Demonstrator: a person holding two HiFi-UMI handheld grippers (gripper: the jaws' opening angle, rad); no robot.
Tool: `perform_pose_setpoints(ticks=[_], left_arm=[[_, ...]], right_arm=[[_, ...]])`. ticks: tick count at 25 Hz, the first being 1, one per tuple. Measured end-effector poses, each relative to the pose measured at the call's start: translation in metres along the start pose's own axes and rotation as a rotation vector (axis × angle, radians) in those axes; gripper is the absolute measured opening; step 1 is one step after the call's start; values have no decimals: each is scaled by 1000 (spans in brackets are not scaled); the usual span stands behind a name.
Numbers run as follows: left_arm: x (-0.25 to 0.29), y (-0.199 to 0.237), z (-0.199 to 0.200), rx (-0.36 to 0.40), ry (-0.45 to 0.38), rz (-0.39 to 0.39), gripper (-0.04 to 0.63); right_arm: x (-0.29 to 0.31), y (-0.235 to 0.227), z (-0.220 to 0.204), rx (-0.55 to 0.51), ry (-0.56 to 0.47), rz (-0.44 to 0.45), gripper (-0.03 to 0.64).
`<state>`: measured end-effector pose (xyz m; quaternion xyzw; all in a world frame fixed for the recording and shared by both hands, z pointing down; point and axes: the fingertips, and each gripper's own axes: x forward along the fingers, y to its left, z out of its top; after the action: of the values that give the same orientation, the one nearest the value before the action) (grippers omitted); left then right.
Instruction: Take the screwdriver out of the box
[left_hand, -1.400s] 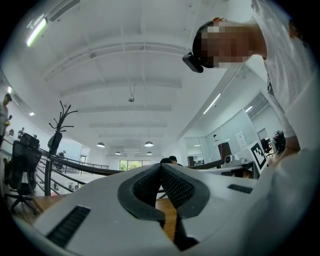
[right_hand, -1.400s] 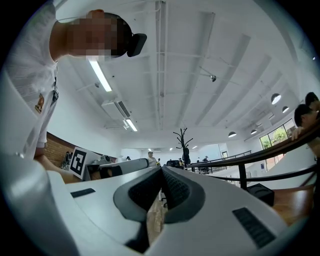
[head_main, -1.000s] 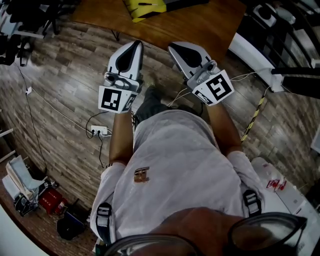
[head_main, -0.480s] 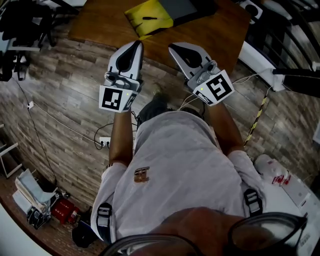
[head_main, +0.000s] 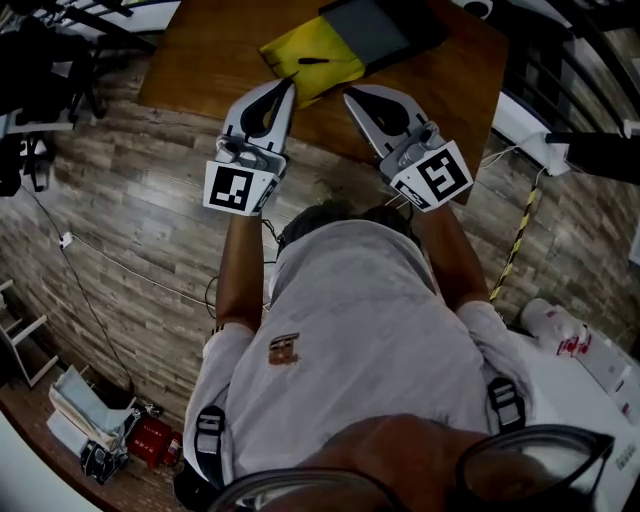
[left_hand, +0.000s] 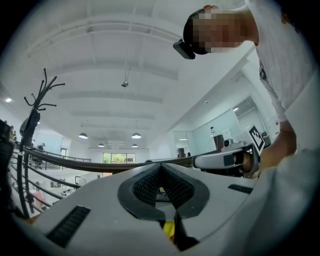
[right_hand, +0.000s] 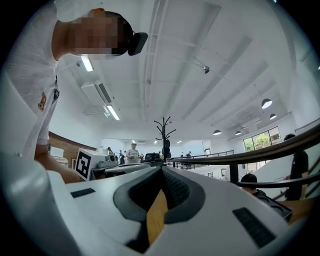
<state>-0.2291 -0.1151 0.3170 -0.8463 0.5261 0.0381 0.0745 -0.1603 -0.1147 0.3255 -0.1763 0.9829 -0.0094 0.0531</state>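
The screwdriver (head_main: 312, 61), a thin dark rod too small to read in detail, lies on the yellow half of an open yellow-and-grey box (head_main: 330, 78) at the far side of the brown wooden bench (head_main: 200, 60). In the head view the left tool (head_main: 290, 85) and right tool (head_main: 349, 95) are held out side by side over the bench's near edge. The left tool's tip is just short of the box's yellow corner, and neither tool touches anything. A second ago both tools hung over the grey plank floor (head_main: 130, 200) and only a scrap of yellow showed at the top of the view. Now the whole box is in sight, so the walk up to the bench looks nearly done and the reach itself has not begun. In the left gripper view the left tool's jaws are pressed together with nothing between them, and a sliver of yellow shows below. In the right gripper view the right tool's jaws also meet, empty, with a strip of brown bench under them. One tool will have to spread its jaws before it can take the screwdriver.
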Motion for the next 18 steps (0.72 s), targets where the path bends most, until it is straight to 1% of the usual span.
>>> perform_pose_setpoints(ticks=[6, 9, 18], left_arm=[[17, 38, -20, 15, 41, -63, 18], [28, 51, -34, 49, 76, -102, 18], [74, 63, -82, 139, 194, -192, 20]], right_arm=[[34, -15, -5, -5, 21, -27, 32], [45, -24, -9, -8, 33, -34, 32], [49, -62, -24, 1, 71, -34, 32]])
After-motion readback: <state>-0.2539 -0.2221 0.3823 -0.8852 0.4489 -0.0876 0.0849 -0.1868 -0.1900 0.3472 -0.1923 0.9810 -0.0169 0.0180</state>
